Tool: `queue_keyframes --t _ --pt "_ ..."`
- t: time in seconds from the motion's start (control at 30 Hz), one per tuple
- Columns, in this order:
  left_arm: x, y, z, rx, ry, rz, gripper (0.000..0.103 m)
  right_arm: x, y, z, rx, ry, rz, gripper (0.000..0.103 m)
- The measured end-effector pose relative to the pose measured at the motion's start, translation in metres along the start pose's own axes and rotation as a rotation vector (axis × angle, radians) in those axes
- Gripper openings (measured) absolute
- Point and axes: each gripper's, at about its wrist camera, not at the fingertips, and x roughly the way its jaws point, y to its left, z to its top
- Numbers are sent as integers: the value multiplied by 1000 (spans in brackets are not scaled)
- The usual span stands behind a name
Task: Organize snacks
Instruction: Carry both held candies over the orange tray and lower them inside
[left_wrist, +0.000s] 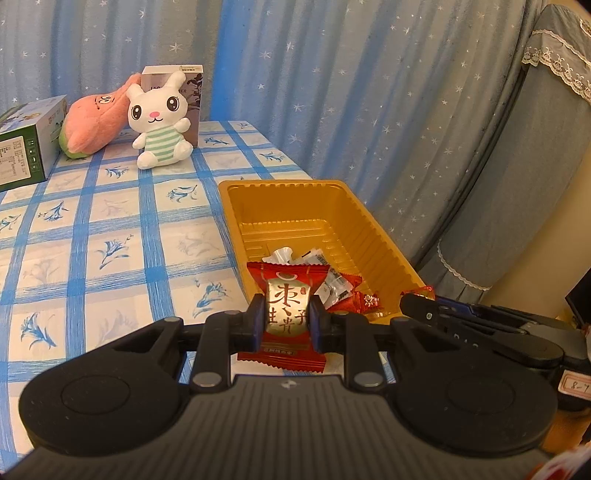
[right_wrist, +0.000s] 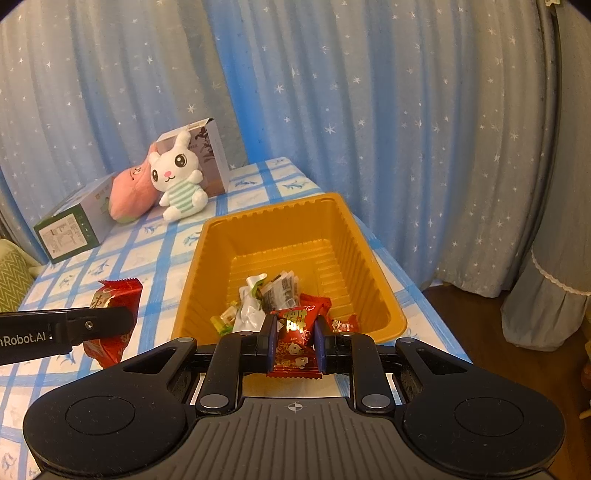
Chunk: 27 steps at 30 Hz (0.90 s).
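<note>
Gripping a red date-candy packet (left_wrist: 286, 314) at the lower centre of its view, your left gripper (left_wrist: 286, 320) is pressing both pads against the packet's sides. Your right gripper (right_wrist: 295, 341) is clamping a smaller red sweet wrapper (right_wrist: 295, 332) at lower centre of its own view, just over the near rim of the gold tray (right_wrist: 369, 258). The tray is sitting on the blue checked tablecloth (left_wrist: 110, 229) and is holding several wrapped snacks (right_wrist: 266, 299) at its near end. Farther back, at upper left, a white plush rabbit (left_wrist: 160, 122), a pink plush (left_wrist: 96, 125) and two cartons (left_wrist: 26, 144) are standing before the starred curtain (left_wrist: 351, 74).
</note>
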Motion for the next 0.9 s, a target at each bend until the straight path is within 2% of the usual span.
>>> queue_keyframes --t 0.9 --pt "53 -9 28 20 24 -27 22 36 -13 38 -52 -21 -12 21"
